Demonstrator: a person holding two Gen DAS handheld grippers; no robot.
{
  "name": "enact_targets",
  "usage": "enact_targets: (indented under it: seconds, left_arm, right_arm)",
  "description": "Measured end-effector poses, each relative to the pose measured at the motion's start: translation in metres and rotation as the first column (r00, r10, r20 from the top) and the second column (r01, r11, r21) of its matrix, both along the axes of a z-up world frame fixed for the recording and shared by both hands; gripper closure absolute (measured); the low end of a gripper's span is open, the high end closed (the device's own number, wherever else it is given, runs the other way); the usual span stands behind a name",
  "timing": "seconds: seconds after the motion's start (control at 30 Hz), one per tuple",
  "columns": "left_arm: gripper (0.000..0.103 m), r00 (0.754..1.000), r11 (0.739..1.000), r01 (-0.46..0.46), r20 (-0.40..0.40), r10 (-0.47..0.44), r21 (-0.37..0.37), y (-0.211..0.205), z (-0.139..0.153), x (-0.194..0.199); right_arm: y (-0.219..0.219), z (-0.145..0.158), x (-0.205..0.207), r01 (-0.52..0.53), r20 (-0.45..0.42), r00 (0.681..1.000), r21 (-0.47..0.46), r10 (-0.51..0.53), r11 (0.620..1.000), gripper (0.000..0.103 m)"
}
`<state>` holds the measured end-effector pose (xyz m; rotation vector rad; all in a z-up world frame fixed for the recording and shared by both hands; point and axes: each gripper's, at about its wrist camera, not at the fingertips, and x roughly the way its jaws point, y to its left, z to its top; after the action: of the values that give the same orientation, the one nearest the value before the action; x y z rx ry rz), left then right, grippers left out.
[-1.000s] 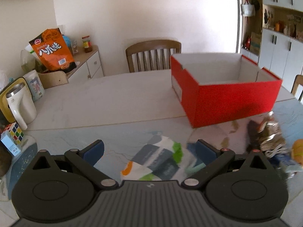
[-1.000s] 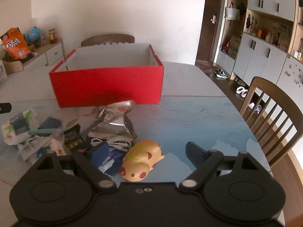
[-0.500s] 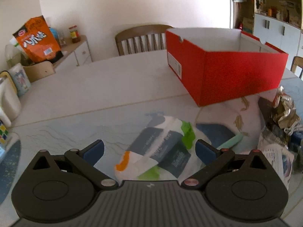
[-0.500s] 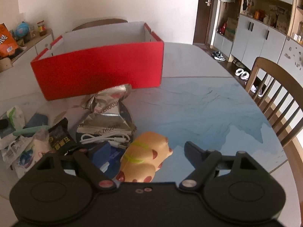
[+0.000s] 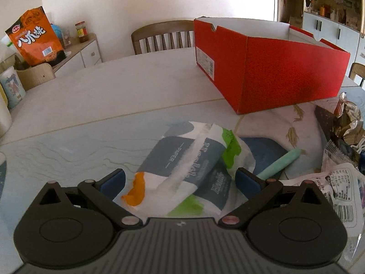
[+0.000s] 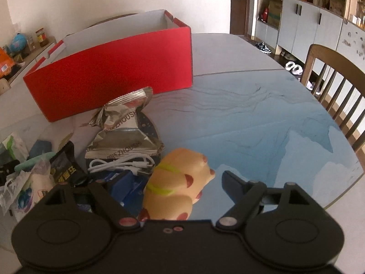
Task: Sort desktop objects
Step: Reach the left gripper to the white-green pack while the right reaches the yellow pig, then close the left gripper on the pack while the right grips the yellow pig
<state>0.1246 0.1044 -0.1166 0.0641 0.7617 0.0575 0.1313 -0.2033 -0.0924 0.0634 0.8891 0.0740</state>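
So both grippers were lined up for a pick at once. The left gripper [image 5: 180,178] had its jaws spread wide on either side of the tissue pack [image 5: 189,171], pads not touching it, probably so it could close across the pack's narrow width. The pack lay flat on the table [image 5: 114,96], long axis running diagonally from near-left up toward the red shoebox [image 5: 285,73] (its green-printed end pointed boxward). The right gripper [image 6: 173,182] was also wide open, straddling the squishy hamster toy [image 6: 178,182], which lay with its nose aimed up-right, away from the snack clutter. The box sat open-topped just behind the pile, looking like the drop spot. Nothing was gripped yet.
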Motion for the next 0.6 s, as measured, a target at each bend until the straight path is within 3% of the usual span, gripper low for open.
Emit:
enact_targets:
  seconds: [0.17, 0.27, 0.4, 0.6]
  left_arm:
    - [0.002, 1.000, 0.999, -0.013, -0.004, 0.013, -0.046, 0.0037, -0.0032, -0.0001]
    - [0.008, 1.000, 0.998, -0.006, -0.005, 0.006, -0.059, 0.0021, -0.0021, -0.0001]
    - [0.021, 1.000, 0.997, 0.005, -0.004, -0.005, -0.074, 0.0005, 0.0004, -0.0004]
    - [0.041, 1.000, 0.992, -0.003, -0.003, 0.002, -0.127, 0.0019, 0.0062, -0.0015]
  right_arm:
    - [-0.0015, -0.0022, -0.0003, -0.005, -0.004, 1.000, 0.018, 0.005, 1.000, 0.020]
    - [-0.0012, -0.0020, -0.0006, -0.010, -0.006, 1.000, 0.033, 0.010, 0.999, 0.026]
    - [0.0007, 0.0006, -0.0004, -0.019, -0.007, 1.000, 0.044, 0.019, 0.999, 0.044]
    - [0.0014, 0.0067, -0.0022, -0.021, 0.006, 1.000, 0.050, 0.020, 0.999, 0.051]
